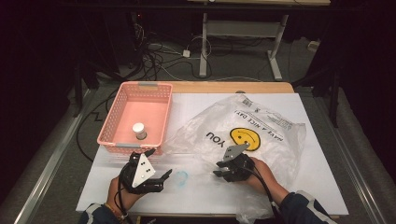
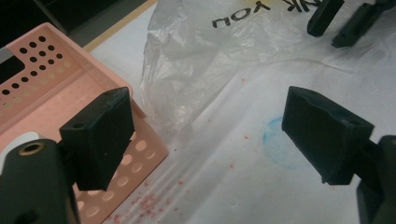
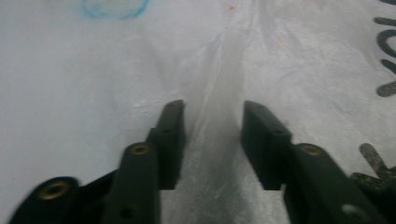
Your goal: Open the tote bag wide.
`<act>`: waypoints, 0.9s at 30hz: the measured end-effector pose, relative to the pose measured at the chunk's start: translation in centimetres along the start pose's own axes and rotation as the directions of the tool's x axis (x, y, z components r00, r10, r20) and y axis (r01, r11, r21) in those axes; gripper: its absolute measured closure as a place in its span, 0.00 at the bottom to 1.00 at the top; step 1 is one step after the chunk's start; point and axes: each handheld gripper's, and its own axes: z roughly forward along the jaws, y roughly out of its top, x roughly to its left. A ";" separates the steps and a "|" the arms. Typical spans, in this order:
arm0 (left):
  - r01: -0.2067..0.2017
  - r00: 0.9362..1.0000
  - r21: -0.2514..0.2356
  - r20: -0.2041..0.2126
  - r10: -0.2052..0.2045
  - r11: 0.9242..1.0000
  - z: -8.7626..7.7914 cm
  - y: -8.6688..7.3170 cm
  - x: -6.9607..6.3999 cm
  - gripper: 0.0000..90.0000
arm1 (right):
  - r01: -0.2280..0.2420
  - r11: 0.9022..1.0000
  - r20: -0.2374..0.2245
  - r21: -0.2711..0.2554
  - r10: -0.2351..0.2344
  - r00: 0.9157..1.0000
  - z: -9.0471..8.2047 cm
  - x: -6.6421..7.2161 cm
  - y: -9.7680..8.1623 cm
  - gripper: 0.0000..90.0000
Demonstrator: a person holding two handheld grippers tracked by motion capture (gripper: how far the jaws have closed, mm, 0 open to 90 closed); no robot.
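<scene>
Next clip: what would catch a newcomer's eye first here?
Probably the crumpled clear plastic bag with a yellow smiley face, spread over the white table's right half. The right gripper rests on the bag's near edge, jaws apart over a fold. At far left stands a pink perforated plastic basket holding a small white-capped jar.

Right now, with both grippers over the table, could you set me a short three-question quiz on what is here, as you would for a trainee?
1. True or false: the small white-capped container stands inside the pink basket.
2. What is printed in yellow on the clear plastic bag?
3. Which gripper has its jaws over a fold of the bag: A) the left gripper, B) the right gripper?

Key:
1. True.
2. A smiley face.
3. B. A ridge of the bag runs between its jaws, which have a gap between them; the left gripper hangs wide open beside the basket.
</scene>
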 end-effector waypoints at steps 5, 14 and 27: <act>-0.002 1.000 0.002 0.000 0.002 1.000 0.0 0.0 0.0 0.18 | -0.004 1.000 0.022 0.002 0.004 1.000 -0.1 -0.2 0.0 0.98; -0.001 1.000 0.003 -0.002 0.001 1.000 0.0 0.0 0.0 0.18 | 0.003 0.998 0.084 -0.069 0.002 0.996 -1.9 -0.2 0.4 1.00; 0.014 1.000 -0.002 -0.019 -0.014 1.000 -0.3 0.1 1.0 0.20 | 0.054 0.966 0.270 -0.251 0.017 0.963 -7.9 -1.5 2.7 1.00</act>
